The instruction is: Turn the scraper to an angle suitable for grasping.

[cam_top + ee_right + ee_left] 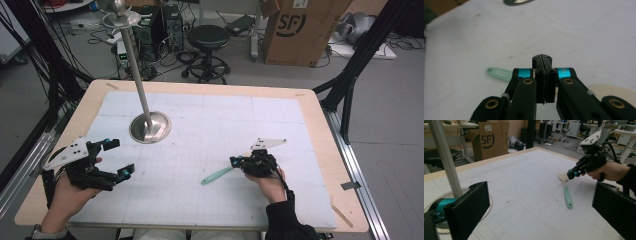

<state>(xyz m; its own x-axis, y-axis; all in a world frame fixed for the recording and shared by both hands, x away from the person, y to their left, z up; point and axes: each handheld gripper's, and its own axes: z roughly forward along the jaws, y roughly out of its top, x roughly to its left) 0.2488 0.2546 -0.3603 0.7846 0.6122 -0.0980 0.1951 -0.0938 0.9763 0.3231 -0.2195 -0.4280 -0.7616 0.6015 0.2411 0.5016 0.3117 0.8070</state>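
White gridded mat (pixel 210 125) | spatula (pixel 216 175) lay flat, unlifted | right gripper (pixel 234 161) jaws pressed together, empty, above it | left gripper (pixel 119 158) spread wide, idle | pickup judged pending

light: even, soft | shadows: faint | blur: right gripper view background

The letters "SF" stand in a round logo on the brown cardboard box (pixel 300 30) beyond the worktop (pixel 320 115).
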